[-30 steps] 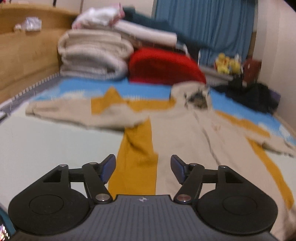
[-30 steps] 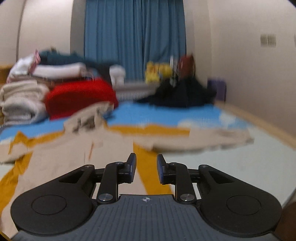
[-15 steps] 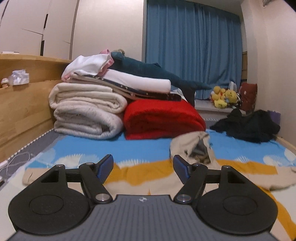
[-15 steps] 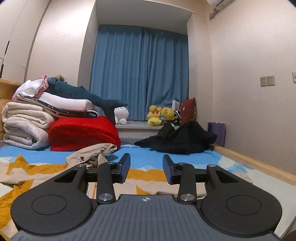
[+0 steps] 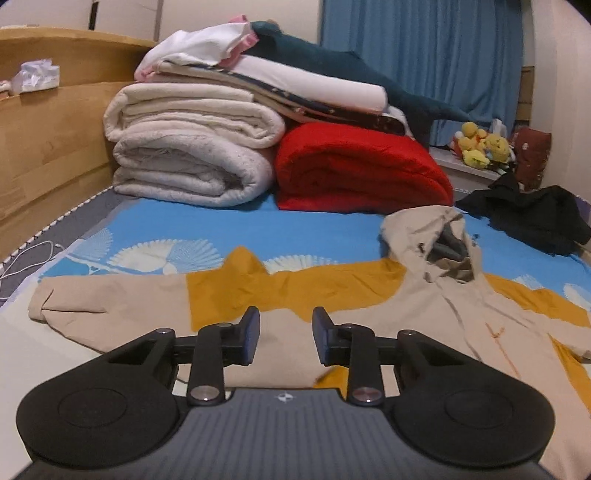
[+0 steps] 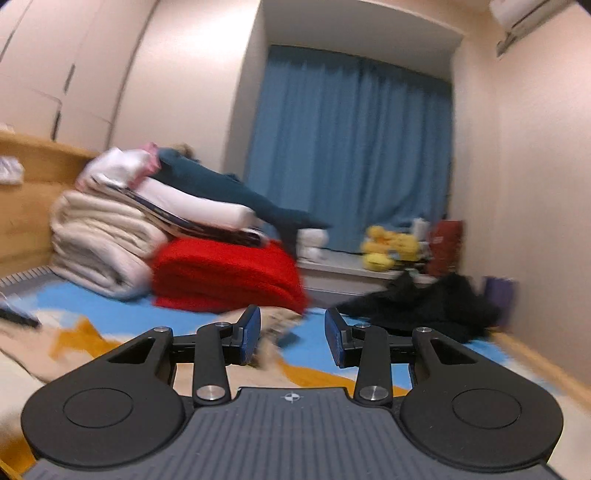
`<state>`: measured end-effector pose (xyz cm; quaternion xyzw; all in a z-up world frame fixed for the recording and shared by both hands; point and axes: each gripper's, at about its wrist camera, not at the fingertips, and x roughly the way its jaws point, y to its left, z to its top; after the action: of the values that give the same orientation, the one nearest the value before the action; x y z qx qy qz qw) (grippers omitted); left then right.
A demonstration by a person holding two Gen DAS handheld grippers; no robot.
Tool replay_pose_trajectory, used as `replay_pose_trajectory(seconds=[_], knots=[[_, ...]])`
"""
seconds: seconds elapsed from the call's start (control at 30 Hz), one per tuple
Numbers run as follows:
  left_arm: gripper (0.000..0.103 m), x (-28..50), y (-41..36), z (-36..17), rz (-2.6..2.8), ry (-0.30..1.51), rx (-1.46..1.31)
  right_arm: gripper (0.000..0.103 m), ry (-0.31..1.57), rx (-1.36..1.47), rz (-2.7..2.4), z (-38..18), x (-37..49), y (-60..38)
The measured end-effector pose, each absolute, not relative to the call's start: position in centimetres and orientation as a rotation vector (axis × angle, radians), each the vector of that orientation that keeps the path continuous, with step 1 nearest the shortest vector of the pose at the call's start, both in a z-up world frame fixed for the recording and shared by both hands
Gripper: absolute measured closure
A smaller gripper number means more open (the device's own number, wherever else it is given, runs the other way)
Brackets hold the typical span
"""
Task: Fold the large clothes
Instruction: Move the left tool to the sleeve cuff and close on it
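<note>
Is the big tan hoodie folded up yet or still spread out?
Spread out. The tan hoodie lies flat on the blue and yellow sheet, one sleeve stretched sideways and its hood up top.

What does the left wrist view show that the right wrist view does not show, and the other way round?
Only the left wrist view shows the beige hooded jacket spread flat, with its hood and one sleeve, and the crumpled tissue on the wooden ledge. The left claw is closing with nothing between its pads.

Only the right wrist view shows the air conditioner and the white closet doors. The right claw is open and empty.

Both show the red blanket, the folded white bedding, the blue curtain, the yellow plush toys and the black garment.
</note>
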<state>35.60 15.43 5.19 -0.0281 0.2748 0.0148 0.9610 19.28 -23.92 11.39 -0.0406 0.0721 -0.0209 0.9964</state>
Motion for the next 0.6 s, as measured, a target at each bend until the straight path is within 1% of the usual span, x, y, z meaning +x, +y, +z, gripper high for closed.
replay_pose_trajectory(seconds=[0.13, 0.27, 0.37, 0.43, 0.47, 0.5, 0.53, 0.6], knots=[[0.070, 37.0, 18.0, 3.6, 0.051, 0.588, -0.107, 0.063, 0.141, -0.048, 0.073, 10.9, 23.8, -21.1], [0.070, 38.0, 20.8, 1.1, 0.075, 0.620, -0.142, 0.065, 0.150, -0.045, 0.156, 8.7, 26.0, -19.6], [0.071, 39.5, 23.5, -0.8, 0.113, 0.665, -0.190, 0.079, 0.246, -0.022, 0.182, 7.0, 28.0, -19.0], [0.071, 40.3, 25.5, -1.7, 0.134, 0.666, -0.215, 0.085, 0.268, -0.010, 0.211, 6.3, 29.1, -18.7], [0.071, 40.7, 26.6, -2.1, 0.147, 0.670, -0.230, 0.093, 0.280, -0.014, 0.221, 6.1, 29.7, -18.6], [0.071, 41.0, 27.8, -2.6, 0.163, 0.673, -0.256, 0.097, 0.290, -0.016, 0.229, 5.9, 30.0, -18.5], [0.071, 41.4, 29.2, -3.0, 0.182, 0.674, -0.285, 0.097, 0.297, -0.017, 0.234, 5.7, 30.3, -18.5], [0.071, 42.0, 32.1, -4.1, 0.229, 0.669, -0.351, 0.100, 0.305, -0.026, 0.233, 5.2, 30.9, -18.6]])
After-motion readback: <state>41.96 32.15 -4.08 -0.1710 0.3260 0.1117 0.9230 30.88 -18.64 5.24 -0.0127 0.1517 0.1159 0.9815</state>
